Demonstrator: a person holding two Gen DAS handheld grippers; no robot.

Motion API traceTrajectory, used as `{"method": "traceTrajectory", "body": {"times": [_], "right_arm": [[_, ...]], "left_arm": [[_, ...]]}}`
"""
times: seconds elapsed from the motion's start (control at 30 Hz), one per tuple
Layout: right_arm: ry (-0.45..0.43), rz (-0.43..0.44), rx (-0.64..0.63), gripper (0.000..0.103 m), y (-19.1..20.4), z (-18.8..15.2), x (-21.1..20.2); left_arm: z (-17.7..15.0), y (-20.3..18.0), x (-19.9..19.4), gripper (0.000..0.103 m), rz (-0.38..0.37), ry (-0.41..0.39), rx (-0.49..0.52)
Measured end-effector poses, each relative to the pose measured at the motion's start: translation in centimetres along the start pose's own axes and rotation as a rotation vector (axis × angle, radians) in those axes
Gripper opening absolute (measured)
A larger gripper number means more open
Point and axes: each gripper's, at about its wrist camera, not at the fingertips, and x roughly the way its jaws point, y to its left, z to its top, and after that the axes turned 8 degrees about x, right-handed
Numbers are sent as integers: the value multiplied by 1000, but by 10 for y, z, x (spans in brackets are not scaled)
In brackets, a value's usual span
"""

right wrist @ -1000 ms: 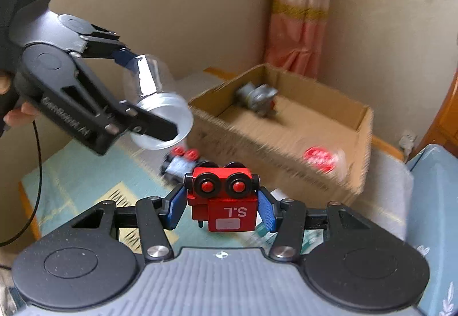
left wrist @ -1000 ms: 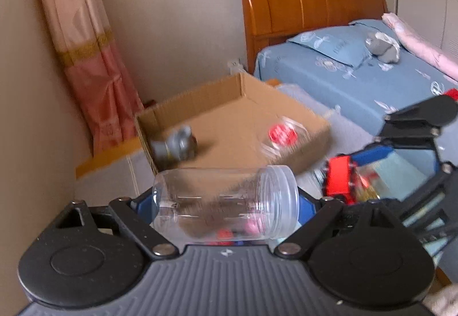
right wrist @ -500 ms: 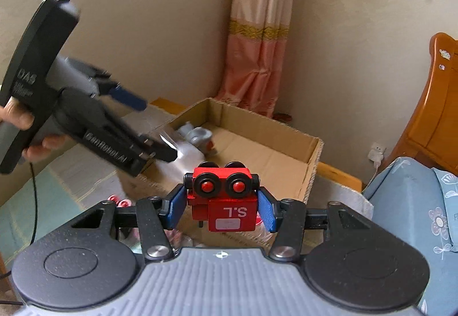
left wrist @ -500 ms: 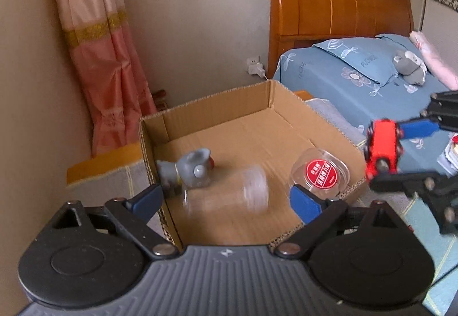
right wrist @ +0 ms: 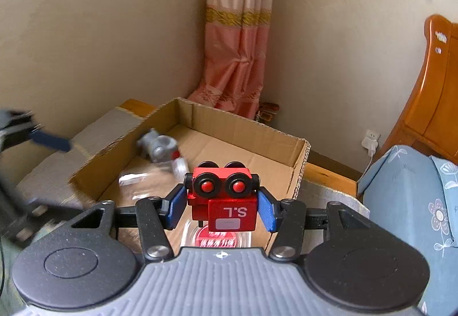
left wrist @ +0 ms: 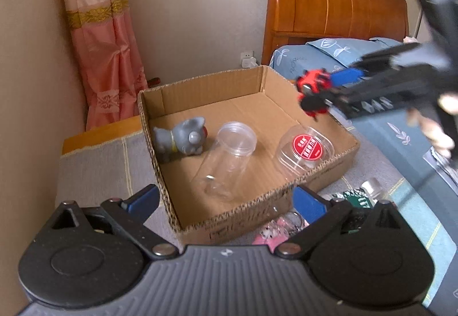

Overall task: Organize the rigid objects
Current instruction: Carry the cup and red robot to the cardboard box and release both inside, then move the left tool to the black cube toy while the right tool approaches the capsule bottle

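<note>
An open cardboard box (left wrist: 315,170) (right wrist: 300,161) holds a grey elephant toy (left wrist: 183,140) (right wrist: 159,145), a clear plastic jar (left wrist: 226,158) lying on its side, and a clear tub with a red label (left wrist: 307,145) (right wrist: 219,237). My left gripper (left wrist: 224,203) is open and empty, just before the box's near wall. My right gripper (right wrist: 221,206) is shut on a red toy train (right wrist: 226,198) and holds it above the box's right edge, as the left wrist view shows (left wrist: 313,87).
The box stands on a grey mat (left wrist: 97,161). A pink toy (left wrist: 272,233) and a green packet (left wrist: 355,198) lie by the box's near corner. A bed with blue sheets (right wrist: 415,201) and wooden headboard (left wrist: 329,1) is to the right. A pink curtain (right wrist: 237,44) hangs behind.
My left gripper opened and dropped the clear jar into the box, where it now lies. My right gripper carried the red train up over the box.
</note>
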Motion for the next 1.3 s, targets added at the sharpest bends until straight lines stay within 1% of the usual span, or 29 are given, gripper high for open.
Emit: {"method": "traceTrajectory", "body": {"times": [0.2, 0.23, 0.27, 0.3, 0.33, 0.37, 0.6, 0.77, 0.93, 1.07, 1.17, 1.3], "right_arm": [[32, -40, 34, 58, -10, 20, 33], [38, -50, 34, 60, -11, 24, 39], [41, -58, 34, 64, -13, 27, 44], [41, -71, 36, 80, -14, 29, 47], [33, -86, 41, 91, -14, 29, 48], [17, -94, 44, 93, -15, 29, 47], [-7, -59, 29, 99, -9, 17, 24], [-18, -25, 12, 99, -2, 6, 3], [-27, 5, 2, 101, 4, -12, -17], [-20, 40, 6, 103, 2, -35, -30], [8, 69, 18, 103, -3, -60, -33], [62, 77, 35, 103, -10, -89, -26]], "left_arm": [[-6, 3, -8, 99, 32, -17, -16], [-7, 4, -8, 100, 33, -19, -22], [-8, 5, -8, 100, 32, -19, -26], [-9, 5, -9, 100, 31, -21, -30], [-10, 6, -9, 101, 31, -21, -33], [-11, 6, -9, 101, 31, -20, -37], [-18, 3, -10, 101, 29, -18, -44], [-24, -4, -17, 101, 52, -16, -35], [-35, -10, -24, 102, 81, -17, -56], [-51, -21, -29, 102, 137, -16, -52], [-63, -26, -26, 102, 142, 11, -55], [-77, -35, -20, 102, 156, 32, -50]]}}
